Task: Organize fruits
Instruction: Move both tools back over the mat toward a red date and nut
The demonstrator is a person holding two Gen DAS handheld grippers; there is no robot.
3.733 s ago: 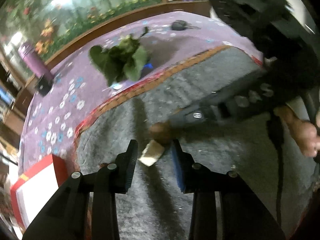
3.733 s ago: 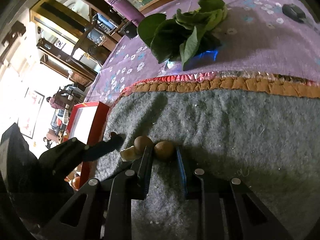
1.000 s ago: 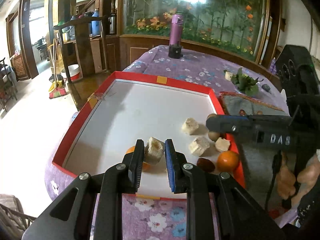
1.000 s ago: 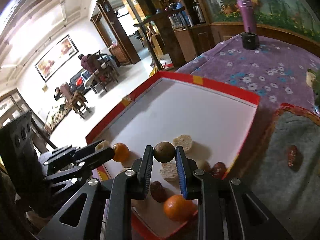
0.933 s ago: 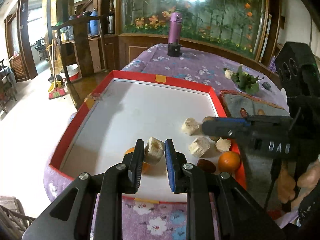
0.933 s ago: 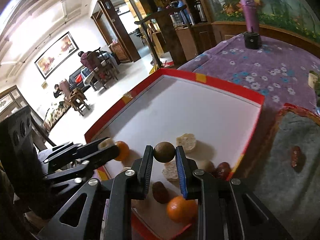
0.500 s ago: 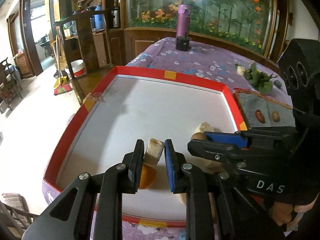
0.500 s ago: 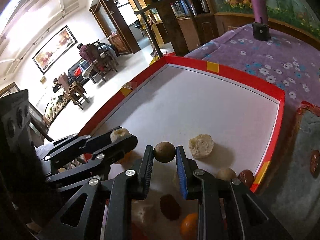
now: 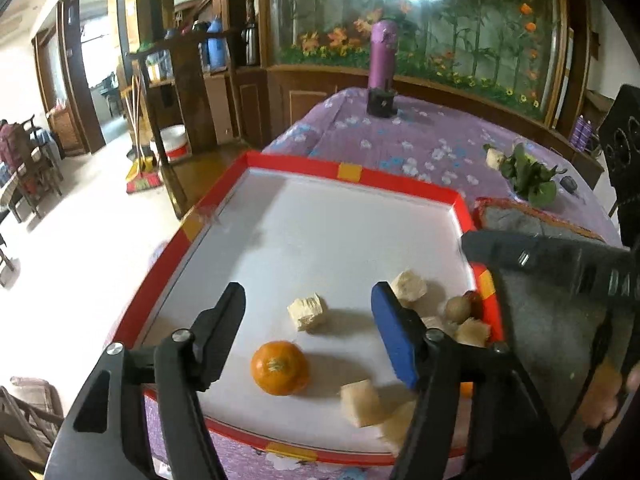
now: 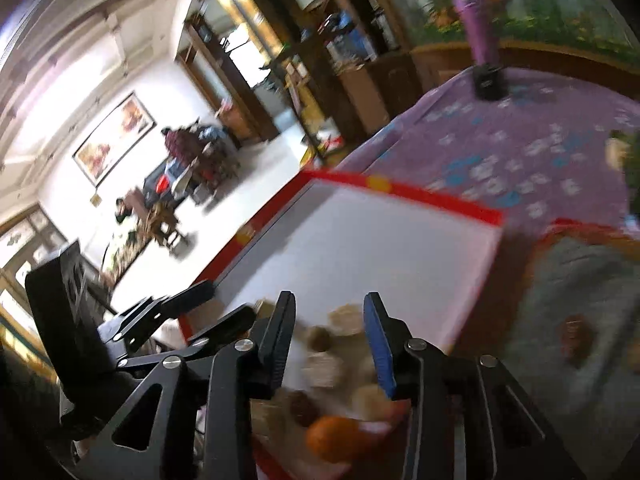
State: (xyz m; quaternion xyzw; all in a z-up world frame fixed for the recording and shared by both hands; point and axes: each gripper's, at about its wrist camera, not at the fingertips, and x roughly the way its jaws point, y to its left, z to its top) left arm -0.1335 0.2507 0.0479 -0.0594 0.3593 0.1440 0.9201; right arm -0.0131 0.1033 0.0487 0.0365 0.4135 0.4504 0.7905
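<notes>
A white tray with a red rim sits on the purple flowered cloth. My left gripper is open and empty above its near end. Below it lie a pale banana chunk and an orange; more chunks and a brown round fruit lie by the right rim. My right gripper is open and empty above the tray; the view is blurred. Under it are a brown round fruit, pale chunks and an orange.
A grey mat lies right of the tray, with a dark red fruit on it. A leafy green bunch and a purple bottle stand further back on the cloth. The table edge drops to the floor on the left.
Both grippers have opened. The left let go of the banana chunk and the right let go of the brown round fruit; both pieces now lie in the tray. The right gripper has pulled back.
</notes>
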